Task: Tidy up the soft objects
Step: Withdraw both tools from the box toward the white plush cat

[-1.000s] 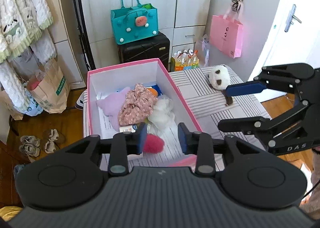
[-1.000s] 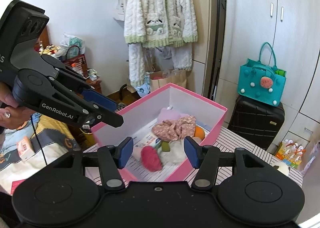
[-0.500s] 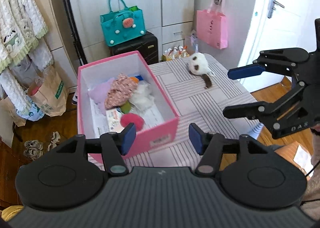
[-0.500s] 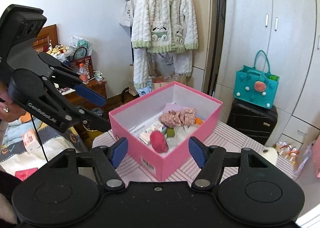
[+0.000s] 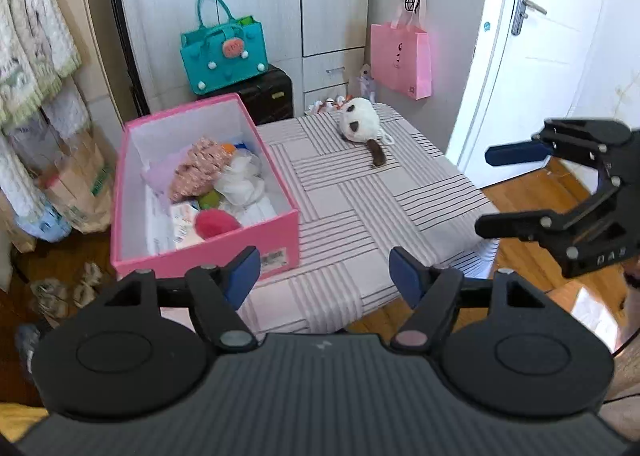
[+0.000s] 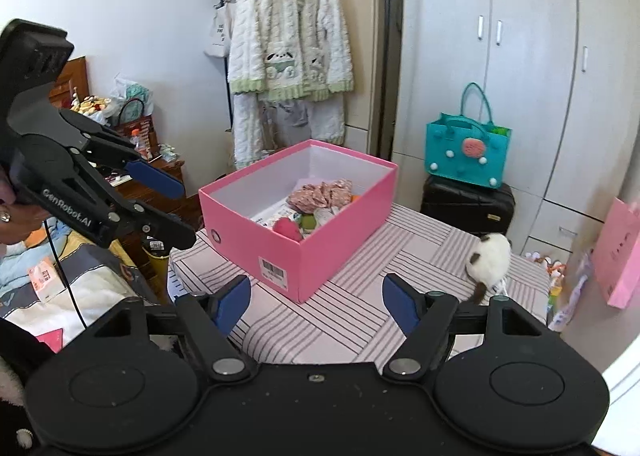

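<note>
Both claws are now seen drawn back from the box (image 5: 208, 252), which a second ago lay right under them. Their jaws have just been opening, and nothing is held between them. Nearest, the left claw (image 5: 324, 270) is spread wide above the front edge of the striped surface (image 5: 360, 215); the right claw (image 6: 316, 302) is likewise spread, empty, over the same edge. Beyond them the pink box is set on the surface's left part, filled with a red ball (image 5: 212, 221), a floral cloth (image 5: 198, 167) and white soft pieces. Farther back, well apart from the box, a white plush (image 5: 360, 123) is left lying near the far edge.
</note>
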Motion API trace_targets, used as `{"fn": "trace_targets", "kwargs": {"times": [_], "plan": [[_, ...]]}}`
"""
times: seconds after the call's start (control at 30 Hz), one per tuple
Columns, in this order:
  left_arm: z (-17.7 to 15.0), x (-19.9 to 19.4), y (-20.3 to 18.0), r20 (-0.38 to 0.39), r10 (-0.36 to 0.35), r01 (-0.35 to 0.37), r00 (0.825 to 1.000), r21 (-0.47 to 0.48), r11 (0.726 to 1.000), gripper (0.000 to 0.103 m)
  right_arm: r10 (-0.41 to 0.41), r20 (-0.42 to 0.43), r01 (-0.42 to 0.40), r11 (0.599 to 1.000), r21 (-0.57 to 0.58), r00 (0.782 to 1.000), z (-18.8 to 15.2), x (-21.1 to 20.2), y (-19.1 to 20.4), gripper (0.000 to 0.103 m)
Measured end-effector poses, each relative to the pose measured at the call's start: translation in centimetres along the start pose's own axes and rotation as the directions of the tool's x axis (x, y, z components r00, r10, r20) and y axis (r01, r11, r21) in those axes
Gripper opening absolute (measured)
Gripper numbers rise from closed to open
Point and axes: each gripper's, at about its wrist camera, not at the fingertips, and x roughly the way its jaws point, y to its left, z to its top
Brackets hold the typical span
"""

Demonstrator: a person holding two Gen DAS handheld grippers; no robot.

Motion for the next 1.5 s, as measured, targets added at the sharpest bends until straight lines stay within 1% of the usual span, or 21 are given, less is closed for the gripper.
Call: {"fn": "trace_targets", "kwargs": {"times": [0.07, 0.17, 0.37, 0.5, 0.57, 0.67, 0.77, 0.87, 0.97, 1.13, 1.23, 1.33, 1.4, 1.5], "plan": [[-0.2, 0.6, 0.1, -0.009, -0.025, 0.025, 1.000, -0.024, 0.999, 0.070, -0.008, -0.002, 0.008, 1.000, 0.000, 1.000, -0.6, -0.4, -0.2, 0.078], [-0.4, 1.4, 0.1, 0.002, -0.017, 0.017, 1.000, -0.022, 1.000, 0.071, -0.008, -0.001, 0.008, 1.000, -0.003, 1.000, -1.3, -0.8, -0.7, 0.080], [-1.1, 3.6, -0.3, 0.010, -0.032, 0.032, 0.999, -0.047, 0.998, 0.075, -0.006, 0.019, 0.006, 1.000, 0.006, 1.000, -2.8, -0.4, -2.3, 0.084], [-1.4, 5.5, -1.7, 0.035, -0.028, 0.028, 0.999, -0.005, 1.000, 0.080, -0.026, 0.034, 0.026, 1.000, 0.012, 0.999, -3.9, 0.8, -3.4, 0.087], [-1.3, 6.5, -2.3, 0.037, -0.044, 0.044, 0.998, 0.002, 0.999, 0.081, -0.046, 0.042, 0.046, 0.999, 0.006, 0.998, -4.6, 1.4, -3.8, 0.088], [-0.9, 7.9, -3.1, 0.039, -0.080, 0.080, 0.996, 0.006, 0.997, 0.084, -0.083, 0.056, 0.084, 0.996, -0.005, 0.995, -5.5, 2.3, -4.6, 0.090], [-0.1, 9.2, -3.9, 0.063, -0.107, 0.107, 0.992, 0.014, 0.994, 0.085, -0.109, 0.053, 0.110, 0.994, -0.006, 0.993, -6.3, 3.2, -5.6, 0.090], [0.7, 10.7, -4.2, 0.090, -0.123, 0.123, 0.988, 0.000, 0.992, 0.086, -0.128, 0.072, 0.127, 0.992, 0.021, 0.989, -7.1, 4.0, -7.0, 0.090], [1.7, 12.6, -4.2, 0.100, -0.133, 0.136, 0.986, -0.022, 0.990, 0.087, -0.157, 0.092, 0.153, 0.987, 0.047, 0.983, -8.0, 4.8, -8.6, 0.090], [3.2, 16.3, -4.2, 0.097, -0.166, 0.173, 0.981, -0.067, 0.983, 0.087, -0.163, 0.117, 0.155, 0.986, 0.067, 0.980, -8.7, 6.7, -11.2, 0.090], [3.7, 18.2, -4.4, 0.114, -0.179, 0.190, 0.977, -0.093, 0.977, 0.087, -0.162, 0.139, 0.156, 0.986, 0.058, 0.977, -8.8, 8.2, -12.8, 0.090], [4.1, 19.7, -4.7, 0.150, -0.166, 0.184, 0.975, -0.115, 0.976, 0.088, -0.176, 0.154, 0.173, 0.984, 0.032, 0.972, -8.7, 9.7, -13.8, 0.090], [4.4, 20.6, -4.8, 0.184, -0.137, 0.164, 0.973, -0.141, 0.976, 0.094, -0.192, 0.152, 0.193, 0.981, 0.011, 0.970, -8.5, 10.8, -14.6, 0.090], [5.1, 22.1, -5.3, 0.222, -0.087, 0.125, 0.971, -0.160, 0.979, 0.095, -0.188, 0.124, 0.187, 0.982, 0.017, 0.974, -8.1, 12.4, -16.0, 0.090]]}}
